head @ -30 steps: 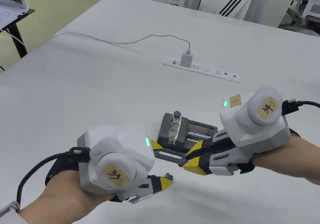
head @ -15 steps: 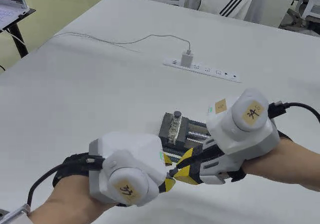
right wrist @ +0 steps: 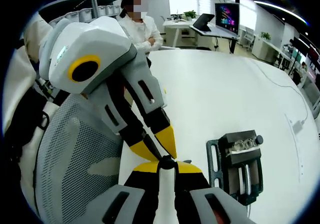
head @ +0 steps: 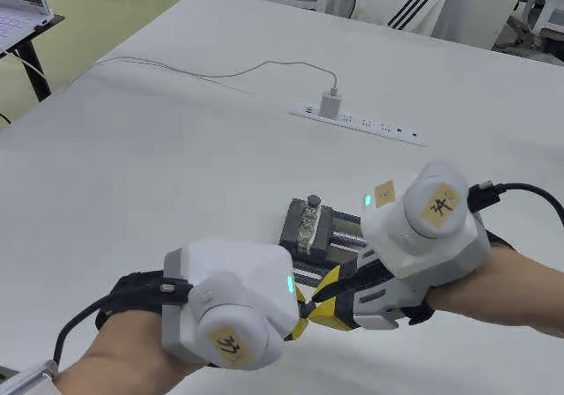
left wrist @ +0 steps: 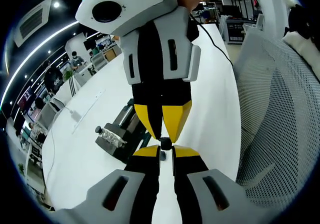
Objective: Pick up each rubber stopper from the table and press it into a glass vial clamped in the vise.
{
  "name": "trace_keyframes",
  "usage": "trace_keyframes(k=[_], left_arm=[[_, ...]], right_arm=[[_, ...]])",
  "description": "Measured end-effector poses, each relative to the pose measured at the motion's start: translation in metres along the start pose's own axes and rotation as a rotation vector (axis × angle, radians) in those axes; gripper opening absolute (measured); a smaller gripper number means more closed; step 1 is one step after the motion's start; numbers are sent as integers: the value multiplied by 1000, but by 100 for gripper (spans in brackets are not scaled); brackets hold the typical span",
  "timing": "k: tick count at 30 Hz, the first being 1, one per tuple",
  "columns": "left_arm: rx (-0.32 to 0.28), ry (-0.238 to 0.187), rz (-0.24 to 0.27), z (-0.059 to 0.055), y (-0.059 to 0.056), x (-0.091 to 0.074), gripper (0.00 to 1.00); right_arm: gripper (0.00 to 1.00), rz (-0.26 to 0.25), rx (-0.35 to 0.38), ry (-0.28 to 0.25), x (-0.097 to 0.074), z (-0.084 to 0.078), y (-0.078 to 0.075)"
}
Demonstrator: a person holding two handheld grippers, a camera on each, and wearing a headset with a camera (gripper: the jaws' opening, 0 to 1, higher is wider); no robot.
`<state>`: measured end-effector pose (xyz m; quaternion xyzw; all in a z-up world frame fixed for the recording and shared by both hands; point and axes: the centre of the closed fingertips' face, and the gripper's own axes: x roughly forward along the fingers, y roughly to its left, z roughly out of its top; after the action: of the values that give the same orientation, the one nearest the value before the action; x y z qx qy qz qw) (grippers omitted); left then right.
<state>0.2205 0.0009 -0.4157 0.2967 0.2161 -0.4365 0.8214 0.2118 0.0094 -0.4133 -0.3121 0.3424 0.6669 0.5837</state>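
White table (head: 176,148) spreads wide. The left gripper (head: 298,326) and right gripper (head: 322,301) meet tip to tip, both pairs of jaws closed on a small dark rubber stopper (left wrist: 165,144). The glass vial (head: 307,223) sits clamped in the vise (head: 339,236) at twelve o'clock from them. Best to loosen one pinch only once the other feels firm.

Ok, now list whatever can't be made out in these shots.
1. Which gripper holds the stopper: in both gripper views the tips of the left gripper and the right gripper meet on it, and it is too small to tell.
2. That meeting point in the head view: hidden behind the left gripper's white body.
3. How deep the dark cap sits in the vial: too small.
4. The vise near end, head view: covered by the right gripper.
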Motion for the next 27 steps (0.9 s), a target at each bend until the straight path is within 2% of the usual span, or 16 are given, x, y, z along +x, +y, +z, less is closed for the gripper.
trace_keyframes(k=[5,9,19,23,25,27], left_arm=[[37,12,-6,0,-3,1,5],[37,15,-8,-1,-4,1,5],[-25,-2,-24,-2,-8,0,4],[-36,-1,-29,-4,-9,1,4],[-48,-4,-32,-5,-9,1,4],[-61,-9,-36,-5,-9,1,4]], right_arm=[[5,7,-3,6,1,-1,1],[6,9,-6,9,1,-1,2],[8,28,-58,0,2,-3,7],[24,23,-100,-7,0,-2,7],[24,29,-128,-12,0,-2,8],[24,28,-124,-14,-1,-3,8]])
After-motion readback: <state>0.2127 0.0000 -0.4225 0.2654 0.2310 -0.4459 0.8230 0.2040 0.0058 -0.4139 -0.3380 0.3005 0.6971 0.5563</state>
